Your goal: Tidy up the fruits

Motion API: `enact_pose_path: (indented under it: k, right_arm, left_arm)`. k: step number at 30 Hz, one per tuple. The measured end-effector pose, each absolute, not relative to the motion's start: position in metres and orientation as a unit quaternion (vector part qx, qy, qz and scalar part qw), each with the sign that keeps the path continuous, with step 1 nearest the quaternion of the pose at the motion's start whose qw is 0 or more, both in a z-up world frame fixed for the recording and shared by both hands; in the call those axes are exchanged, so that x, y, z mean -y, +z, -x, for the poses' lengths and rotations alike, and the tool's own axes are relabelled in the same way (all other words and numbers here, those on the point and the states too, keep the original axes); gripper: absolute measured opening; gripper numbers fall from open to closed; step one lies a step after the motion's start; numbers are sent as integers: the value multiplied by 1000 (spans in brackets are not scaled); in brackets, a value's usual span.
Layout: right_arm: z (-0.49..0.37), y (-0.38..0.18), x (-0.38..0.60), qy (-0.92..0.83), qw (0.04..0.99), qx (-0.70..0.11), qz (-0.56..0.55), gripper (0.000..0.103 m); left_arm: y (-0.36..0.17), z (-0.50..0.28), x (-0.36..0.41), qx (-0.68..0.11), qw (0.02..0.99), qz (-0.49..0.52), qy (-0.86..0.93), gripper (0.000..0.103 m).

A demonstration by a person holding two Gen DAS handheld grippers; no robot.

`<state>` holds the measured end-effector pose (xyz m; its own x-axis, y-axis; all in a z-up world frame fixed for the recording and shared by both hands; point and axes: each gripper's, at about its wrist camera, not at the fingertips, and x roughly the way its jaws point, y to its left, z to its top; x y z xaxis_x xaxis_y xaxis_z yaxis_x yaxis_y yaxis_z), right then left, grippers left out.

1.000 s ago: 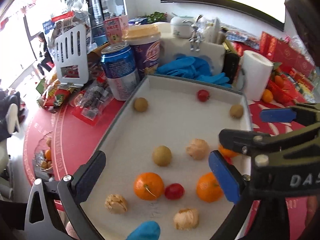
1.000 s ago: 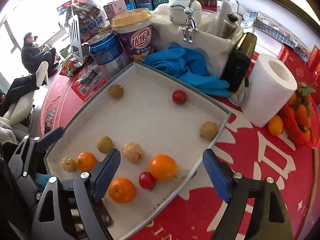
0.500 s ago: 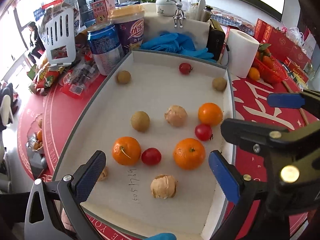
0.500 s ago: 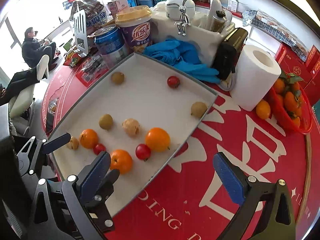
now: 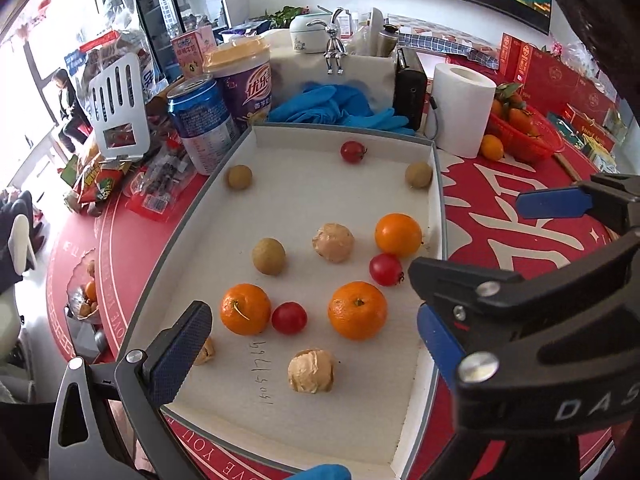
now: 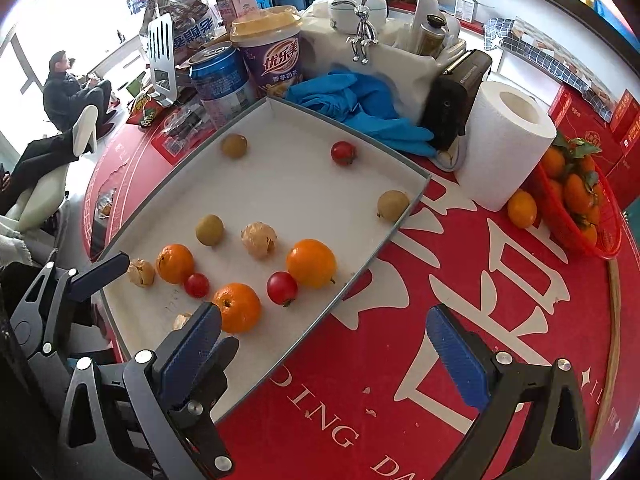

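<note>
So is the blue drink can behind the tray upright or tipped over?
Upright. The blue can stands on its base beside the purple cup, its pull-tab top facing up, just past the tray wall.

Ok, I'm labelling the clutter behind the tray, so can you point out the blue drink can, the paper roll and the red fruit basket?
blue drink can (image 5: pixel 202 124), left wrist view, on its printed side.
paper roll (image 6: pixel 505 148), right wrist view, on its white outer wrap.
red fruit basket (image 6: pixel 600 236), right wrist view, on its mesh wall.

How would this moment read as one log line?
left claw: open, empty, over tray | right claw: open, empty, over tray edge | fruit: scattered in tray | sorting: not started
</note>
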<state>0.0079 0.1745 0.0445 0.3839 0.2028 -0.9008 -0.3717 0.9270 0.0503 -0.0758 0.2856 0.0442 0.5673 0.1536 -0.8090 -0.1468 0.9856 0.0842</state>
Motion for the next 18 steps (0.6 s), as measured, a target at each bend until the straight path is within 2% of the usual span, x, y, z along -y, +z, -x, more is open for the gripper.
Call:
enact_pose_path:
  k: [18]
  right_arm:
    - [-5,43,-176,174,826,-528,91,103]
  left_arm:
    - [44,77,-281,-455,886,-14,89,103]
